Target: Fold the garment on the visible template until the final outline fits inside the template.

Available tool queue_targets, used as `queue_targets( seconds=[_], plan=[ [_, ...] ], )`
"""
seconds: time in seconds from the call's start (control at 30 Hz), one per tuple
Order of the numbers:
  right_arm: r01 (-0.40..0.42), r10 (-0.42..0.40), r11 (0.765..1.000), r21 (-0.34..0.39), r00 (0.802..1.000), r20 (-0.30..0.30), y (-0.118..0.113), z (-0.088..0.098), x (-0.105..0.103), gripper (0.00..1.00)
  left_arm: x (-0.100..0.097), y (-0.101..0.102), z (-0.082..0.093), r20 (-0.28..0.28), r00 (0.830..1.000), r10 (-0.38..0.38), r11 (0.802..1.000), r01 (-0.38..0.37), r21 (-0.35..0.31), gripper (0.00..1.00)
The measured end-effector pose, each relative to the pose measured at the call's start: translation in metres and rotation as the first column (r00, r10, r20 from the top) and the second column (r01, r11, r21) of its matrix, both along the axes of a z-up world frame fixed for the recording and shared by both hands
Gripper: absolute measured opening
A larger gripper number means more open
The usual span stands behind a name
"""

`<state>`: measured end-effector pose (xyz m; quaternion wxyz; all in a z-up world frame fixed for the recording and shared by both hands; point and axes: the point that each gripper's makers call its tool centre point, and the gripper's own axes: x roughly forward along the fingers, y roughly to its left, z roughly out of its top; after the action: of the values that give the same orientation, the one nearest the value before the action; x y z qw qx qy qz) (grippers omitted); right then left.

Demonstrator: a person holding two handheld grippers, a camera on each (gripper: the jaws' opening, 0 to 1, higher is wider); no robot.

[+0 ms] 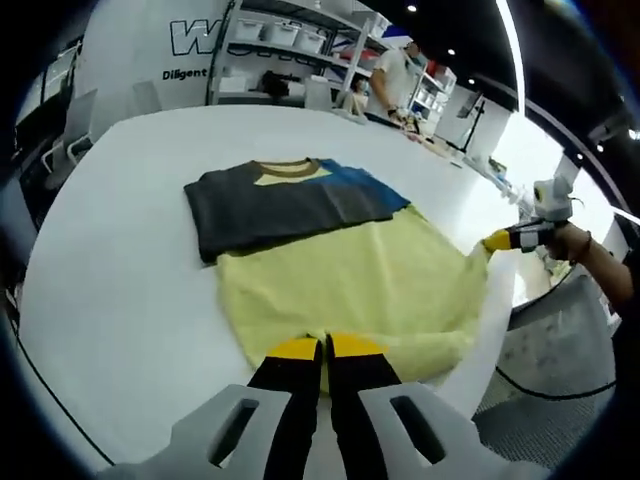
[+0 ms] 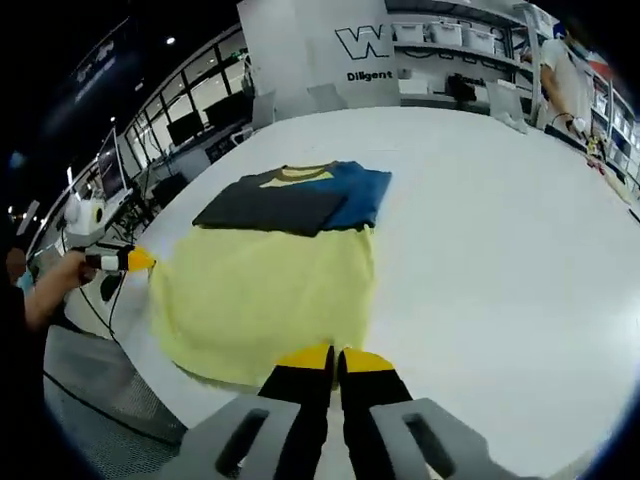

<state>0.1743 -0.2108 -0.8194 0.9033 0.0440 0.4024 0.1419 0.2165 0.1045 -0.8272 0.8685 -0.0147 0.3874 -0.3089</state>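
A T-shirt lies flat on the white table (image 1: 120,280). Its body is pale yellow (image 1: 350,280) (image 2: 260,290). A dark grey sleeve (image 1: 260,205) (image 2: 270,208) and a blue sleeve (image 1: 355,185) (image 2: 360,190) are folded across the chest below the collar. My left gripper (image 1: 325,348) is shut on the yellow hem at the near edge in the left gripper view, and in the right gripper view it (image 2: 135,261) pinches the shirt's left corner. My right gripper (image 2: 335,358) is shut on the hem's other corner and appears in the left gripper view (image 1: 500,240), held by a hand.
The table edge (image 1: 500,330) runs close beside the hem, with floor and a cable below it. A person (image 1: 395,75) stands at the far side near shelves of bins (image 1: 290,40). Bare tabletop (image 2: 500,230) stretches to the shirt's right in the right gripper view.
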Motion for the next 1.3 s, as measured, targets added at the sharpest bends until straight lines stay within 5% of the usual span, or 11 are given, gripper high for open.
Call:
queue_targets(
  seconds=[0.37,0.5,0.73,0.87,1.03,1.3],
  plan=[
    [0.024,-0.023,1.0,0.005,0.999,-0.021,-0.005,-0.023,0.019,0.0,0.019,0.01,-0.027,-0.011,0.999,0.05,0.995,-0.049,0.09,0.02],
    [0.038,-0.037,0.999,0.019,0.999,-0.024,-0.006,-0.025,0.022,0.0,0.024,0.026,-0.029,0.032,0.996,0.079,0.983,-0.083,0.165,0.2],
    [0.044,-0.043,0.999,0.024,0.999,-0.034,-0.005,-0.026,0.022,0.0,0.005,0.027,-0.014,0.022,0.998,0.053,0.995,-0.055,0.088,0.19],
    [0.055,-0.053,0.998,0.042,0.998,-0.039,-0.006,-0.026,0.022,0.0,-0.011,0.023,-0.019,-0.01,1.0,-0.018,0.997,0.019,0.081,0.19],
    [0.064,-0.062,0.997,0.053,0.997,-0.04,-0.006,-0.025,0.021,0.0,-0.022,0.019,-0.027,-0.071,0.997,-0.023,0.998,0.027,0.057,0.13],
    [0.071,-0.068,0.995,0.067,0.997,-0.043,-0.006,-0.023,0.017,0.0,-0.029,0.013,-0.034,-0.094,0.994,-0.046,0.997,0.052,0.062,0.1]
  ],
)
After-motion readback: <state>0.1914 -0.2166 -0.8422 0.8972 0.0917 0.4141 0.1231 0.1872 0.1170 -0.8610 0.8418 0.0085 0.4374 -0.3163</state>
